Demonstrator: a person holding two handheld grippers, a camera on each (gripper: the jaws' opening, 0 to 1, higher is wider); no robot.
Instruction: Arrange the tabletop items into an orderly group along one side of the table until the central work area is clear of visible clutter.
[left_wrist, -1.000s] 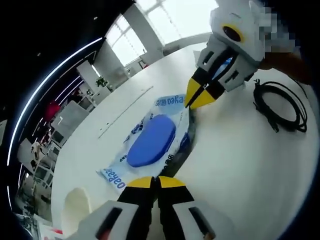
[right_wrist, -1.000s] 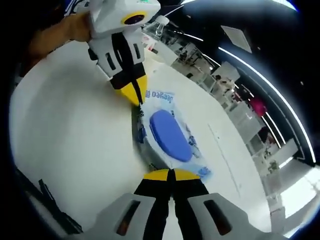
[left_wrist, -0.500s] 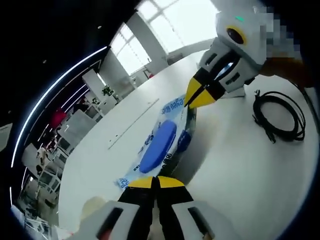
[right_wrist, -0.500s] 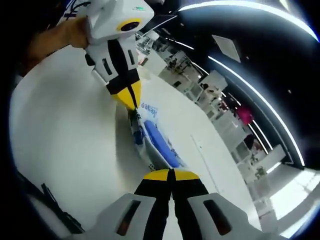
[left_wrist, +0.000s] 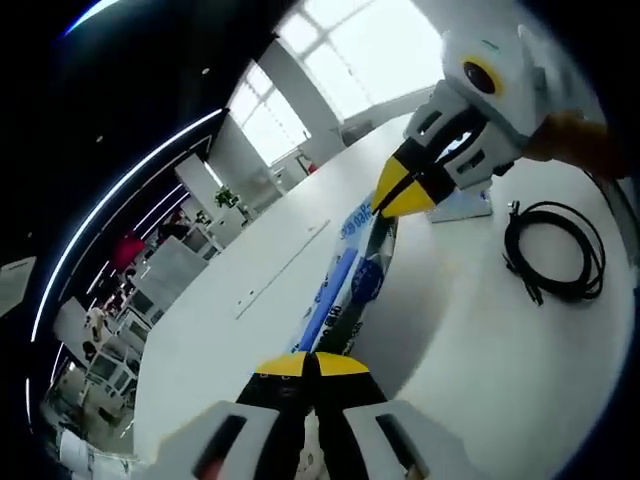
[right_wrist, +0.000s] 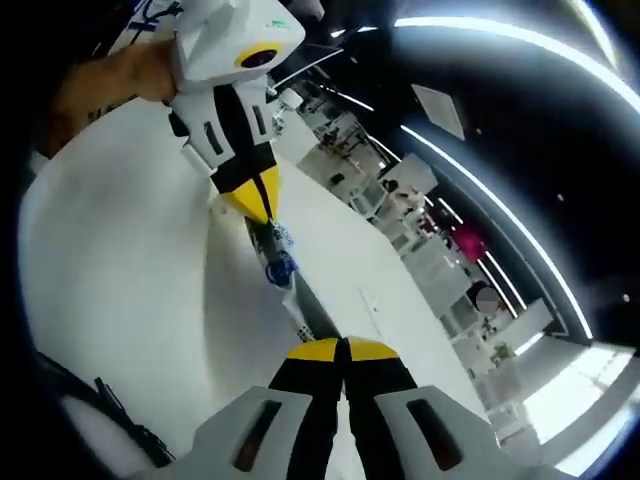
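Two tools, one wipes pack held between them, one cable on the desk.

Left tool (left_wrist: 313, 362): jaws pressed together on the near edge of the wipes pack (left_wrist: 345, 285). Right tool (left_wrist: 403, 190): jaws likewise closed, on the pack's far edge. The pack hangs between the two tips, tipped up on edge above the white desk (left_wrist: 470, 340), so its blue lid shows only as a thin strip. One coiled black cable (left_wrist: 553, 252) lies flat on the desk, right of the pack in the left gripper view, well apart from it. One flat white item sits just behind the right tool; too hidden to identify. In the right gripper view the same pack (right_wrist: 280, 268) spans from the right tool (right_wrist: 341, 348) to the left tool (right_wrist: 258, 203), edge-on. A black cable (right_wrist: 100, 400) runs at lower left.
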